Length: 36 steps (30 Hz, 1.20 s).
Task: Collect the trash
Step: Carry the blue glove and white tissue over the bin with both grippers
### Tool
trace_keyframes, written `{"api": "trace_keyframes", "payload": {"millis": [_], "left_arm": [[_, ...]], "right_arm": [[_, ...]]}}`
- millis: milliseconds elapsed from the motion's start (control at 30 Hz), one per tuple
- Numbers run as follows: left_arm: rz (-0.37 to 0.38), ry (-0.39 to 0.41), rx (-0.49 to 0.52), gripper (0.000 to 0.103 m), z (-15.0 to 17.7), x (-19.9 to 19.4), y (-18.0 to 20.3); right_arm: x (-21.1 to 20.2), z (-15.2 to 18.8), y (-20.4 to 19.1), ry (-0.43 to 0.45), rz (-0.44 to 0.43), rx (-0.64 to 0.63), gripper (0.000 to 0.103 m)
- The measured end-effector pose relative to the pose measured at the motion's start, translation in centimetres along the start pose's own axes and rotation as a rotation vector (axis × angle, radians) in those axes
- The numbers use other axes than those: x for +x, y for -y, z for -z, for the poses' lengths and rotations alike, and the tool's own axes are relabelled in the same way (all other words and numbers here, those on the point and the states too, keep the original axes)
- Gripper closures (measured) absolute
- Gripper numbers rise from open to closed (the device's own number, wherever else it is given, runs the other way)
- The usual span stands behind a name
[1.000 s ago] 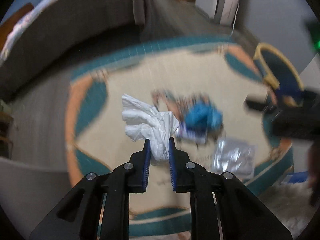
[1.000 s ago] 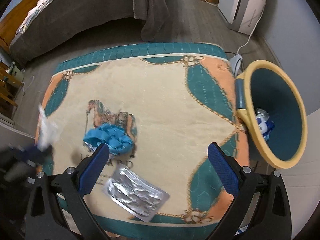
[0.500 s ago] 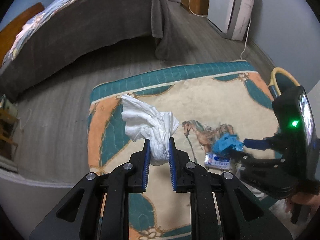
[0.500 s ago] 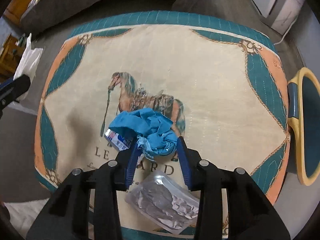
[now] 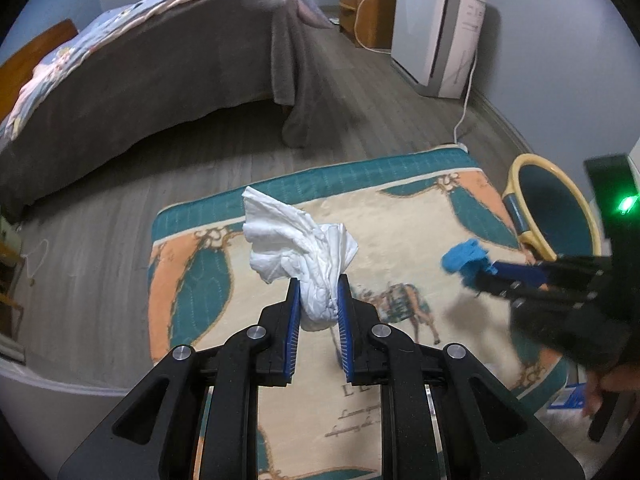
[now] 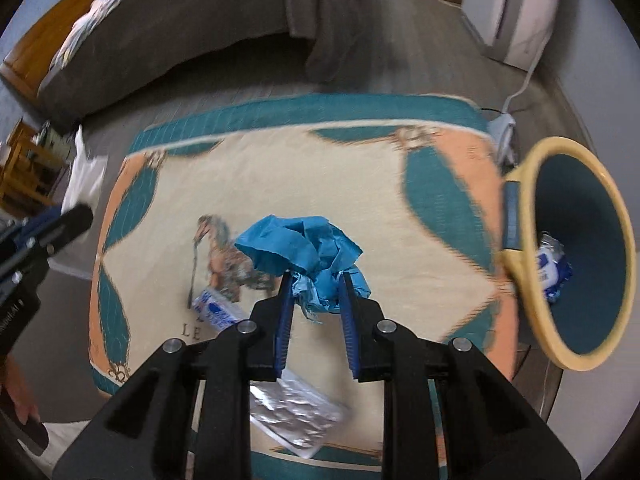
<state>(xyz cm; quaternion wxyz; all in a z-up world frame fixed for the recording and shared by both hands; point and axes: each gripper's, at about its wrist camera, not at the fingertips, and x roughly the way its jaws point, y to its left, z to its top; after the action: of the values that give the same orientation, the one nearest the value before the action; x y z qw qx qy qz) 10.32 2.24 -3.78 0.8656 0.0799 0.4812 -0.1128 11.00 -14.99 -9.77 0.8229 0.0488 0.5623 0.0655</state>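
Observation:
My left gripper [image 5: 318, 282] is shut on a crumpled white tissue [image 5: 298, 240] and holds it above the rug's left part. My right gripper [image 6: 314, 280] is shut on a crumpled blue paper [image 6: 304, 248], lifted above the rug's middle; it also shows in the left wrist view [image 5: 466, 260]. A silver foil wrapper [image 6: 296, 416] and a small blue-and-white packet [image 6: 216, 308] lie on the rug. The teal bin with a yellow rim [image 6: 576, 256] stands at the rug's right edge and holds a blue-and-white wrapper [image 6: 554, 268].
The horse-pattern rug [image 6: 360, 168] lies on grey wood flooring. A bed with a grey cover [image 5: 140, 64] stands behind it, a white appliance [image 5: 436, 28] with a cable at the back right. The left gripper shows at the left of the right wrist view [image 6: 44, 232].
My right gripper closed on the blue paper and lifted it off the rug toward the bin side. My left gripper kept hold of the white tissue and rose back from the rug.

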Motion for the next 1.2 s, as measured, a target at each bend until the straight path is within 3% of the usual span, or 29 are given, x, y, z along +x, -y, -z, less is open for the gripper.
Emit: {"api": "trace_keyframes", "payload": {"millis": [633, 867, 1067, 1200], "left_arm": [[0.034, 0.005, 0.16, 0.085, -2.0, 1.8, 10.6], [0.072, 0.008, 0.208, 0.084, -2.2, 2.4, 13.8], [0.101, 0.001, 0.253, 0.084, -1.7, 2.6, 16.2], [0.12, 0.0, 0.27, 0.084, -1.6, 2.5, 17.5]], "right_arm": [[-6.7, 0.3, 10.4, 0.14, 0.015, 0.11, 0.081], [-9.1, -0.2, 13.1, 0.188, 0.08, 0.099, 0.081], [-11.4, -0.7, 14.9, 0.218, 0.154, 0.017, 0.081], [-12.9, -0.5, 18.2, 0.238, 0.205, 0.03, 0.081]]}}
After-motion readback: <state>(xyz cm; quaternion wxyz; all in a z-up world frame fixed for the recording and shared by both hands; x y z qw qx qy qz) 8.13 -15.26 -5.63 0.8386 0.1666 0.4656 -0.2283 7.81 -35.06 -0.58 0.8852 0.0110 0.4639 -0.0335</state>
